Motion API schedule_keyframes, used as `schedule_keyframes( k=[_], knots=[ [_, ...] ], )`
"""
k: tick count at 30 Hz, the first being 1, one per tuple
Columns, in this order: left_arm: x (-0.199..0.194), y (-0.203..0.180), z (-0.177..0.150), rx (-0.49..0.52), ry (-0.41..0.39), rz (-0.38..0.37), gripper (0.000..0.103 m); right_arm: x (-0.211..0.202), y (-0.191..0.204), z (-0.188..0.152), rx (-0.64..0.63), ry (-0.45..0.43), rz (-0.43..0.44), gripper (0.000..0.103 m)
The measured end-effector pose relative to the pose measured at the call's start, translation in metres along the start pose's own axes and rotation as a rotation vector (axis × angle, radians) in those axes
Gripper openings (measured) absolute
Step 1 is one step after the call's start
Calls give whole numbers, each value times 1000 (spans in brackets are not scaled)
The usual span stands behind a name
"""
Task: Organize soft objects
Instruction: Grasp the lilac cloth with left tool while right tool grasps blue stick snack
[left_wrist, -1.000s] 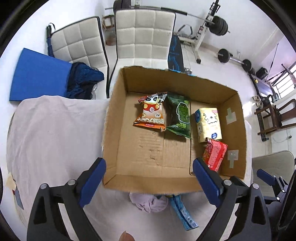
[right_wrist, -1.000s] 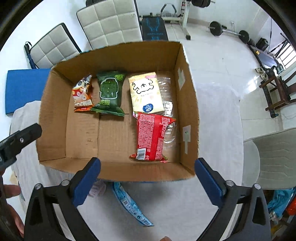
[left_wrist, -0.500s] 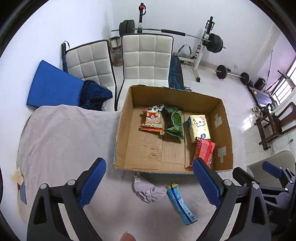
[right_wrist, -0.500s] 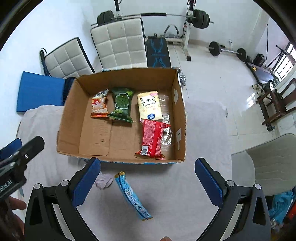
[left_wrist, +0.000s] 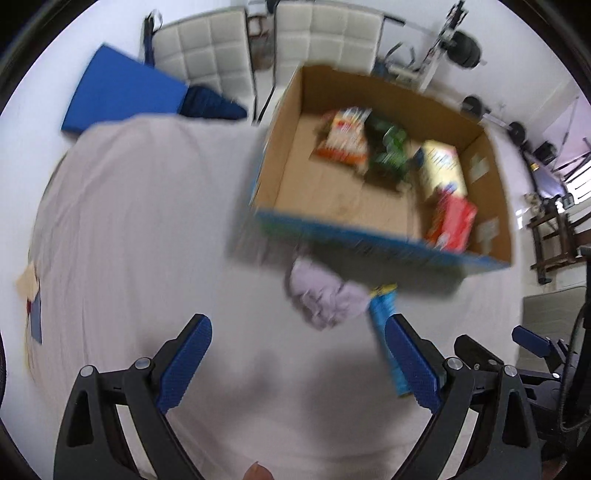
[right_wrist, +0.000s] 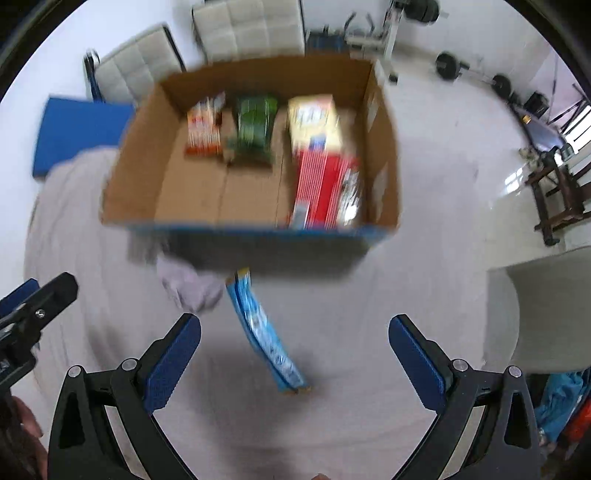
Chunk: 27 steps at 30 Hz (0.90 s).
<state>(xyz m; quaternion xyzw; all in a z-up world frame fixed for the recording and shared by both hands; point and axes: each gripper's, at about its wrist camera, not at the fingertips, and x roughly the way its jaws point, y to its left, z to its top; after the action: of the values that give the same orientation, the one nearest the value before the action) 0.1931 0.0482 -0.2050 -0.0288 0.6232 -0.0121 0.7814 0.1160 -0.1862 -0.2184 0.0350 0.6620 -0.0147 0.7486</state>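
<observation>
Both claws hang empty over the cloth-covered table (right_wrist: 424, 280), each with its blue pads spread wide apart: the left gripper (left_wrist: 297, 365) and the right gripper (right_wrist: 293, 358) look ready to take something, not to carry it. Everything is smeared by motion, so fine detail is lost.

The cardboard box (right_wrist: 384, 155) sits toward the table's far edge, its open top facing up so things can be dropped in. Along its far wall lie an orange-and-white snack bag (right_wrist: 203, 125), a green packet (right_wrist: 255, 125) and a pale yellow pack (right_wrist: 314, 118); a red packet (right_wrist: 325, 188) lies by the near wall at the right corner. The left half of the floor is bare cardboard.

Two soft things remain outside, just in front of the near wall: a crumpled lilac cloth (left_wrist: 325, 299) and a long blue packet (right_wrist: 264, 332), close beside each other. The blue packet lies almost between the right claw's pads, so I judge it the likelier next pick.
</observation>
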Motion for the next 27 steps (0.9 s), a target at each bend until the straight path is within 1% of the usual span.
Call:
schedule_keyframes(
  k=[3, 4, 6, 7, 8, 9, 11, 12, 13, 14, 15, 18, 20, 23, 27],
  knots=[
    [30, 12, -9, -41, 64, 13, 96, 47, 6, -11, -9, 94, 27, 103],
    [41, 16, -11, -58, 90, 8, 96, 58, 7, -14, -9, 107, 30, 103],
    [55, 23, -15, -88, 123, -3, 96, 87, 10, -20, 1, 164, 48, 101],
    [61, 25, -15, -98, 136, -3, 96, 99, 12, -23, 7, 185, 51, 96],
    [67, 26, -15, -105, 147, -8, 96, 109, 14, -25, 10, 201, 58, 87],
    [72, 27, -15, -111, 156, -15, 96, 115, 15, -26, 10, 211, 58, 82],
    [82, 27, -12, -132, 178, -28, 96, 130, 17, -30, 20, 241, 77, 62],
    [88, 27, -10, -144, 191, -46, 96, 134, 18, -32, 22, 246, 77, 59],
    [93, 26, -7, -159, 203, -62, 96, 137, 18, -33, 18, 241, 63, 56],
    [97, 27, -5, -175, 215, -87, 96, 138, 18, -35, 12, 231, 44, 49],
    [101, 26, -3, -188, 222, -103, 96, 138, 17, -36, 13, 228, 41, 45],
    [115, 24, 6, -225, 244, -137, 96, 135, 10, -43, 22, 231, 35, 38],
    [127, 22, 12, -256, 261, -161, 96, 132, 3, -44, 27, 230, 23, 30],
    [146, 17, 16, -286, 302, -196, 96, 126, -9, -45, 41, 226, 15, 27],
    [166, 6, 18, -279, 334, -201, 96, 122, -20, -42, 51, 222, 8, 26]
  ],
)
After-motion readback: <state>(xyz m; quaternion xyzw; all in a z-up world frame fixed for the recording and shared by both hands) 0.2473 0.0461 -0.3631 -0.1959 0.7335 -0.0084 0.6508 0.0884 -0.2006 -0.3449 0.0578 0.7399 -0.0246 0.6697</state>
